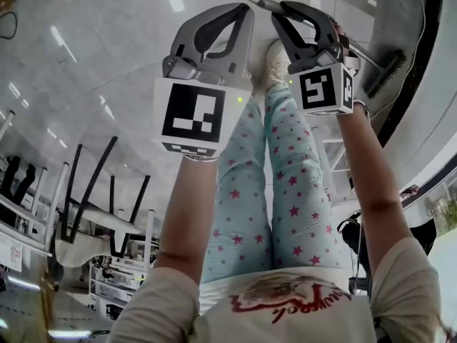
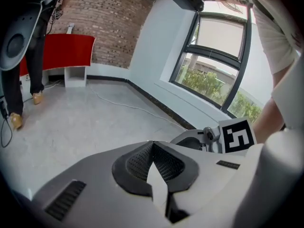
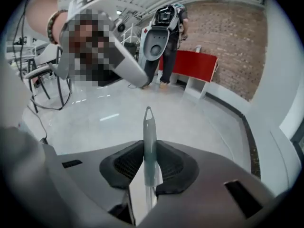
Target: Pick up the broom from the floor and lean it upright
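Observation:
The broom's grey handle, with a hanging hole at its tip, sticks up between the pads of my right gripper, which is shut on it. In the head view the right gripper holds the handle near its end. The shaft slants down to the dark brush head by the base of the curved wall. My left gripper hangs just beside the right one and does not touch the broom. Its pads meet at the tips with nothing between them.
The person's legs in star-patterned trousers are below the grippers. Tables and black-legged chairs stand at the left. Another person stands by a red cabinet against a brick wall. A cable lies on the floor near a big window.

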